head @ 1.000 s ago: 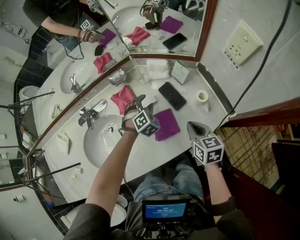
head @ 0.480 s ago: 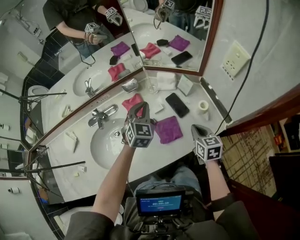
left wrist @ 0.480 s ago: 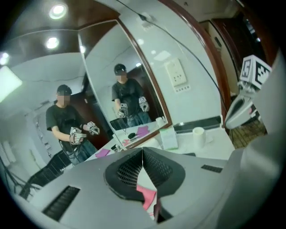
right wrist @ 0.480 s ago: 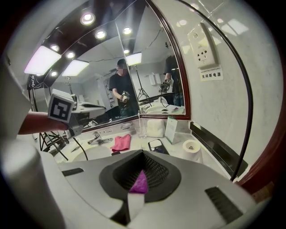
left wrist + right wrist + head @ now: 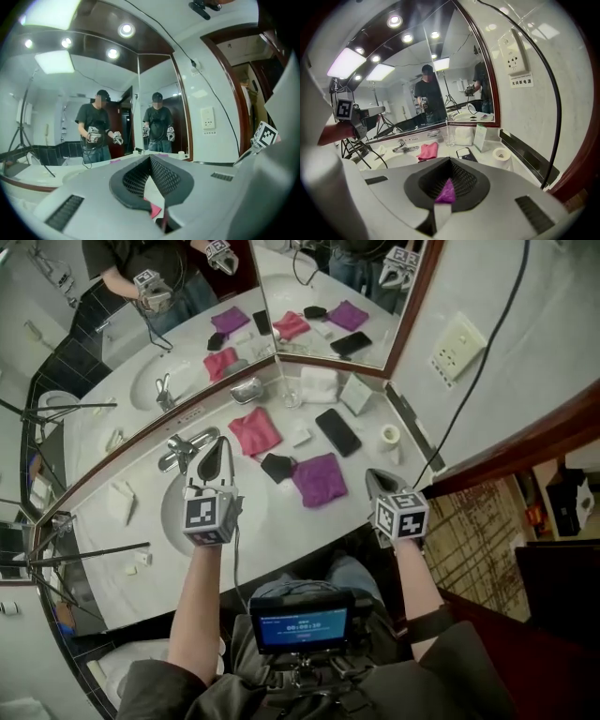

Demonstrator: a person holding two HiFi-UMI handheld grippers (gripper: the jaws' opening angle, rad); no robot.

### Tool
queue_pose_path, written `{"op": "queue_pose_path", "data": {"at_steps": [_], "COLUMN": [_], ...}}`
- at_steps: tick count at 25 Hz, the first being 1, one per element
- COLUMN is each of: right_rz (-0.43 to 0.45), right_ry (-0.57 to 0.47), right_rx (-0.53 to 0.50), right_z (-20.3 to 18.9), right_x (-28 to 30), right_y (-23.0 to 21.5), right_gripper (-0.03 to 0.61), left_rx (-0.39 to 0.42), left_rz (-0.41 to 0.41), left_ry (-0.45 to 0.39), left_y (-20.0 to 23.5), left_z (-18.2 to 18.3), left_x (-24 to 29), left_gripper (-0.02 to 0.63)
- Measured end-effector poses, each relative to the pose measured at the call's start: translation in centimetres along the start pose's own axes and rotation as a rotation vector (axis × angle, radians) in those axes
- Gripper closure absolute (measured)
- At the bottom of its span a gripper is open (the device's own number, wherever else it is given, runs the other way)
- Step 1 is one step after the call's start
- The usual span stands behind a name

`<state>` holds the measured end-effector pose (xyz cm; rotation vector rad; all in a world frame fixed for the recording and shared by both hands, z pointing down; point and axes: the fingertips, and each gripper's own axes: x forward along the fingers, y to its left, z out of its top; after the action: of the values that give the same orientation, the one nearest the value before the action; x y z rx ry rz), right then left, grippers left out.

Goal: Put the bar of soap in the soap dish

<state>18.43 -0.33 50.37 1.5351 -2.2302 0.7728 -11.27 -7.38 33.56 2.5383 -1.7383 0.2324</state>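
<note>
A shiny metal soap dish (image 5: 246, 390) stands at the mirror's foot and looks empty. A small white bar (image 5: 301, 437), apparently the soap, lies between the red cloth (image 5: 254, 432) and the black phone (image 5: 337, 432). My left gripper (image 5: 216, 442) hangs high over the sink basin (image 5: 173, 521), well short of both. Its jaws have just closed and are shut with nothing between them (image 5: 151, 160). My right gripper (image 5: 373, 475) is shut and empty near the counter's front edge, right of the purple cloth (image 5: 319, 479). Over its shut jaws (image 5: 450, 162) that cloth shows.
A flat black object (image 5: 277, 467) lies between the red and purple cloths. Behind them stand a glass (image 5: 291, 396), folded white towels (image 5: 319, 383) and a card (image 5: 356, 393). A tape roll (image 5: 389, 436) sits at the right, and the faucet (image 5: 183, 452) behind the basin. Mirrors line the back.
My left gripper has risen and drawn back left, from between the cloths to above the basin, and its jaws have closed. The black object now shows where it was. The right gripper stayed put.
</note>
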Motion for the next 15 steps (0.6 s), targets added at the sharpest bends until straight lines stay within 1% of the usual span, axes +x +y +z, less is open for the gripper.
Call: {"op": "queue_pose_path", "data": {"at_steps": [3, 7, 10, 12, 13, 15], "right_rz": [-0.009, -0.013, -0.018, -0.03, -0.043, -0.075], "right_ry": [0.002, 0.006, 0.018, 0.035, 0.046, 0.071], "right_rx": [-0.004, -0.01, -0.029, -0.068, -0.104, -0.221], "right_z": [-0.1, -0.2, -0.4, -0.6, -0.6, -0.5], "right_x": [-0.2, -0.2, 0.0, 0.3, 0.5, 0.9], "right_y": [-0.1, 0.0, -0.2, -0.3, -0.4, -0.5], "right_gripper": [0.555, 0.555, 0.555, 0.555, 0.555, 0.554], "left_rx": [-0.028, -0.027, -0.041, -0.054, -0.057, -0.056], "left_rz": [0.029, 0.058, 0.075, 0.081, 0.083, 0.086], "left_ry": [0.002, 0.002, 0.0, 0.0, 0.0, 0.002], "left_y": [1.5, 2.7, 3.1, 3.3, 3.4, 3.5], "left_z": [-0.5, -0.9, -1.0, -1.0, -1.0, -1.1], "left_x": [-2.1, -4.1, -4.6, -4.8, -4.9, -5.0], "left_gripper": [0.614, 0.614, 0.614, 0.614, 0.614, 0.614]}}
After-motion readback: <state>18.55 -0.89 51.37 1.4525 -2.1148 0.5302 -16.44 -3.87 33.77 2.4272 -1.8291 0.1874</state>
